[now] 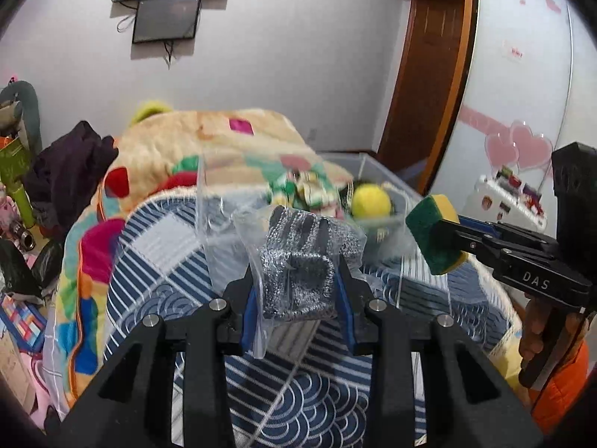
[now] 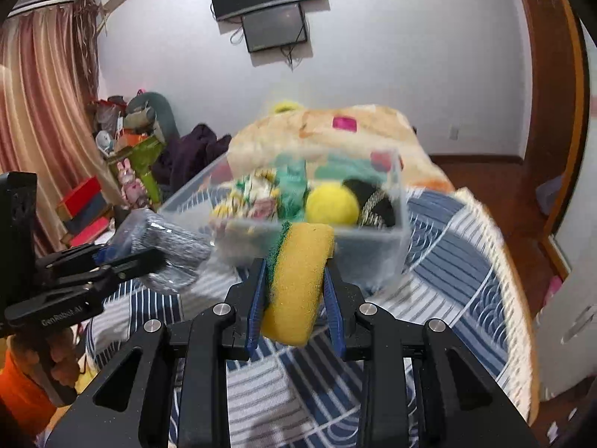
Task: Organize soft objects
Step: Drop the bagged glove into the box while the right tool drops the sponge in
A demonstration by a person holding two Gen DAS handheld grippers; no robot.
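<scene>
My left gripper (image 1: pixel 296 283) is shut on a silver-grey scouring pad in a clear plastic bag (image 1: pixel 298 265), held above the bed; it also shows in the right wrist view (image 2: pixel 164 250). My right gripper (image 2: pixel 294 283) is shut on a yellow sponge with a green scrub side (image 2: pixel 296 276), which also shows in the left wrist view (image 1: pixel 433 233). A clear plastic bin (image 2: pixel 395 231) stands on the bed just beyond both grippers. It holds a yellow ball (image 2: pixel 332 203), a dark item and colourful soft things.
The bed has a blue and white patterned cover (image 2: pixel 447 261). A colourful folded blanket (image 1: pixel 209 142) lies behind the bin. Clutter, dark clothes (image 1: pixel 71 171) and boxes stand at the left. A wooden door frame (image 1: pixel 425 93) and a white cabinet are at the right.
</scene>
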